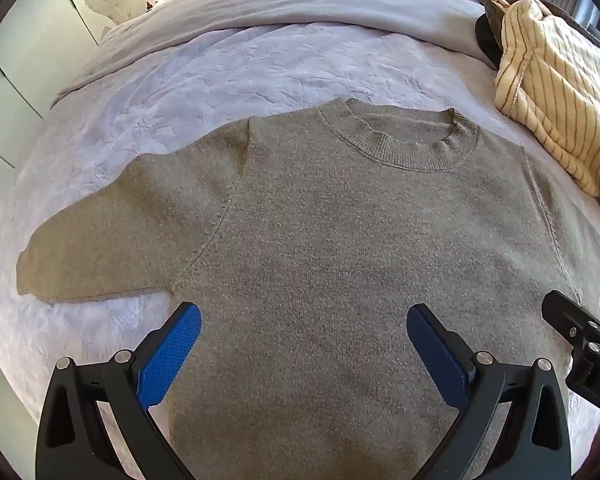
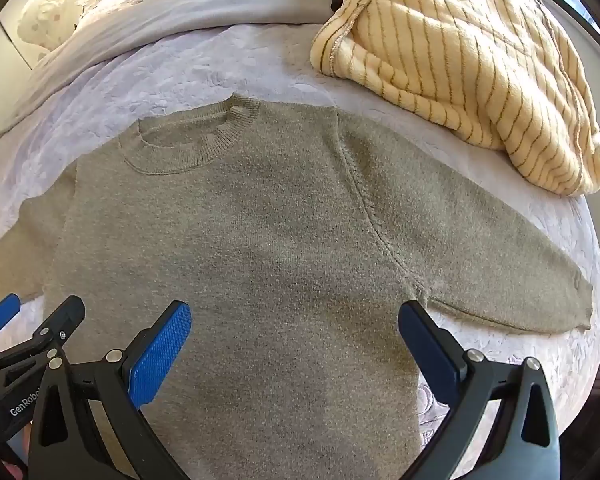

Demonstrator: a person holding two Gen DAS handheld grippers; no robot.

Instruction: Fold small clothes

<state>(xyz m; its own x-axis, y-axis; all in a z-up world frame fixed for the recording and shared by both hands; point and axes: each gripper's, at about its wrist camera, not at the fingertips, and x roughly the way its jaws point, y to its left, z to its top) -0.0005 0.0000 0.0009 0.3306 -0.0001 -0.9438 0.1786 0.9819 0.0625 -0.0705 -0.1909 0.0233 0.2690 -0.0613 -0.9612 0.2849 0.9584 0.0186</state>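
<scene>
A grey-green knit sweater [image 1: 320, 240] lies flat and face up on the bed, collar away from me, both sleeves spread out to the sides. It also shows in the right wrist view [image 2: 240, 240]. My left gripper [image 1: 304, 328] is open and empty, hovering over the sweater's lower left body near the left armpit. My right gripper [image 2: 294, 326] is open and empty over the lower right body, near the right armpit. The right gripper's edge shows at the right of the left wrist view [image 1: 580, 332], and the left gripper's edge shows in the right wrist view [image 2: 28, 328].
A pale lilac quilted bedspread [image 1: 180, 80] covers the bed. A cream striped fleece garment [image 2: 460, 60] is heaped at the back right, close to the right sleeve. A folded grey duvet [image 1: 280, 0] lies across the back. White wardrobe doors [image 1: 16, 80] stand at the left.
</scene>
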